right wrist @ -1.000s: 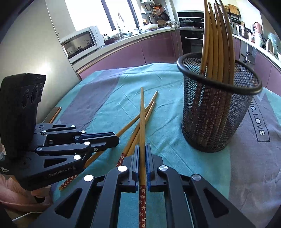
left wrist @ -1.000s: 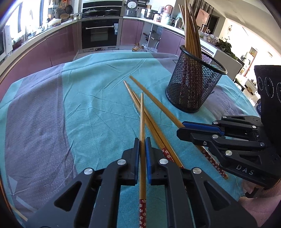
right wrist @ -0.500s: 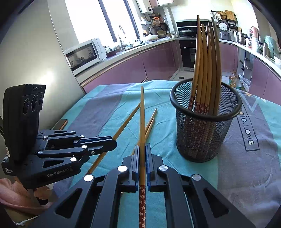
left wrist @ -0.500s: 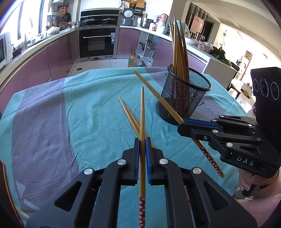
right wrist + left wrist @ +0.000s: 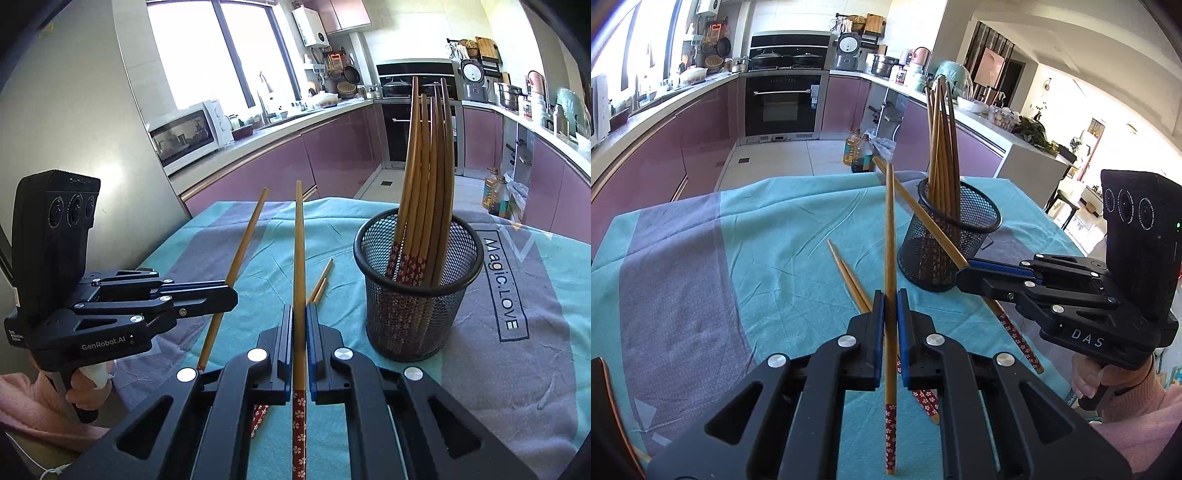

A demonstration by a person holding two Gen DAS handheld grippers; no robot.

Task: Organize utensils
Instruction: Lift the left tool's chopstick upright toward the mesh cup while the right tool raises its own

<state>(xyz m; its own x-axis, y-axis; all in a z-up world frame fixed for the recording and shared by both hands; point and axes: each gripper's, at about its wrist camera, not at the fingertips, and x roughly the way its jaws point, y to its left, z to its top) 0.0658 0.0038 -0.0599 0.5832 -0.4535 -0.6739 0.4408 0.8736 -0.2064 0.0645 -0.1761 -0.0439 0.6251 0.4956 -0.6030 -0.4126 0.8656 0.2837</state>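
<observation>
My left gripper is shut on a wooden chopstick with a red flowered end, held above the table. My right gripper is shut on another such chopstick, also lifted. Each gripper shows in the other's view: the right one beside the holder, the left one at the left. A black mesh holder stands on the table with several chopsticks upright in it. Two more chopsticks lie on the cloth near the holder.
A teal and grey tablecloth covers the table. Kitchen cabinets, an oven and a microwave stand beyond the far table edge. A dark object sits at the table's left edge.
Both grippers have risen from the cloth, each lifting its chopstick. The two other chopsticks stay on the table.
</observation>
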